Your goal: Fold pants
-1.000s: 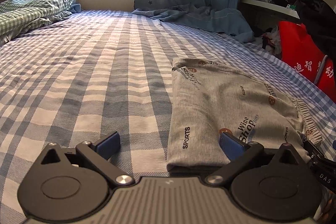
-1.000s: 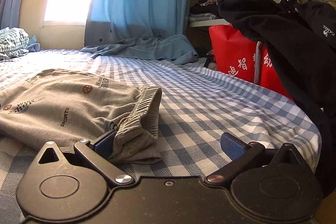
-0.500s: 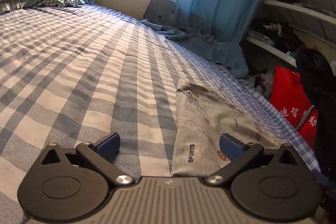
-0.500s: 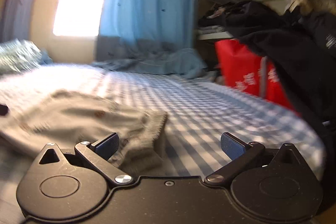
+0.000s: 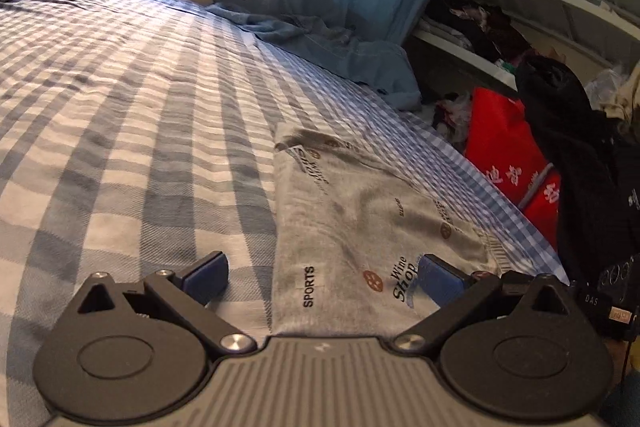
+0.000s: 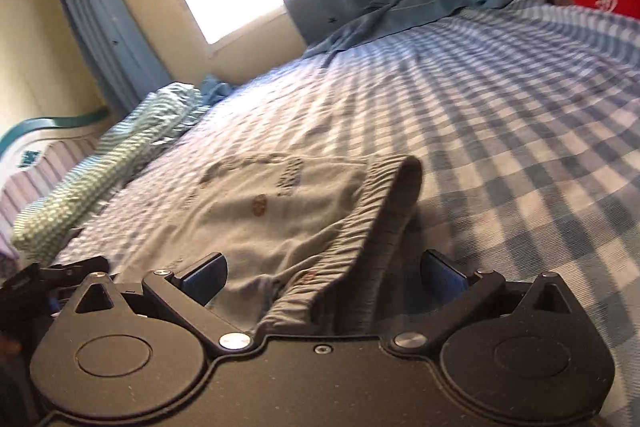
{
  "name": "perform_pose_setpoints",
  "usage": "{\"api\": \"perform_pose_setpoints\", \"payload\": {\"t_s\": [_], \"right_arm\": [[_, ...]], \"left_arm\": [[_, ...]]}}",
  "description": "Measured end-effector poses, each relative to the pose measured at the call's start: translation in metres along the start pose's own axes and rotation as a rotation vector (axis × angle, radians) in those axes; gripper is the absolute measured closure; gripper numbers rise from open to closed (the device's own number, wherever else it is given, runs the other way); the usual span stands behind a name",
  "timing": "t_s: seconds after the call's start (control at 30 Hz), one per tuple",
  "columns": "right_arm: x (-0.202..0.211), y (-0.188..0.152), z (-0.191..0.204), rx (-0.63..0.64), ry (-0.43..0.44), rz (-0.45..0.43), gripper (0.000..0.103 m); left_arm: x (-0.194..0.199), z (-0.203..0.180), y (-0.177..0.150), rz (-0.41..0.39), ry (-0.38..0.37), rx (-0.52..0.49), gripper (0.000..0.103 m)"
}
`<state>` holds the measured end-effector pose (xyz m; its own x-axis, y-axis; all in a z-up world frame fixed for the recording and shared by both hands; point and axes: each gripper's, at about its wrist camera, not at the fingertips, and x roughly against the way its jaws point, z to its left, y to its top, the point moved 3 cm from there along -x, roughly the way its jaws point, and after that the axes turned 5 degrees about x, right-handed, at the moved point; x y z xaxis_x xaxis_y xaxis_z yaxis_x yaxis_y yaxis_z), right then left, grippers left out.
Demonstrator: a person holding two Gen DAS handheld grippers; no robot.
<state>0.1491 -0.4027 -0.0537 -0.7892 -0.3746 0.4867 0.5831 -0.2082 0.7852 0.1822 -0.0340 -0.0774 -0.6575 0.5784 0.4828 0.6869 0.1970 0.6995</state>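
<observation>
The grey pants were laid folded near the right edge of the checked bed. Both the left gripper and the right gripper were held wide open, gripping nothing, apparently positioned for the near edge and waistband to be seized.

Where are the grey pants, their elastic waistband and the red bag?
grey pants (image 5: 360,227), left wrist view, middle of the printed fabric.
elastic waistband (image 6: 394,203), right wrist view, the raised ribbed edge.
red bag (image 5: 500,143), left wrist view, its front face.
</observation>
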Motion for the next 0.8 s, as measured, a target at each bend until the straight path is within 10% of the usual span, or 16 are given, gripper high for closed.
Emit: {"api": "perform_pose_setpoints", "payload": {"t_s": [0.37,0.6,0.8], "right_arm": [[0.013,0.003,-0.01,-0.214,0.107,-0.023,0.002],[0.009,-0.008,0.007,-0.182,-0.099,-0.044,0.047],[0.017,-0.023,-0.006,-0.384,-0.124,-0.117,0.073]], "left_arm": [[-0.029,-0.002,0.021,0.179,-0.035,0.03,0.003],[-0.038,-0.021,0.024,0.256,0.198,-0.047,0.032],[-0.039,-0.034,0.021,0.257,0.239,-0.061,0.064]]}}
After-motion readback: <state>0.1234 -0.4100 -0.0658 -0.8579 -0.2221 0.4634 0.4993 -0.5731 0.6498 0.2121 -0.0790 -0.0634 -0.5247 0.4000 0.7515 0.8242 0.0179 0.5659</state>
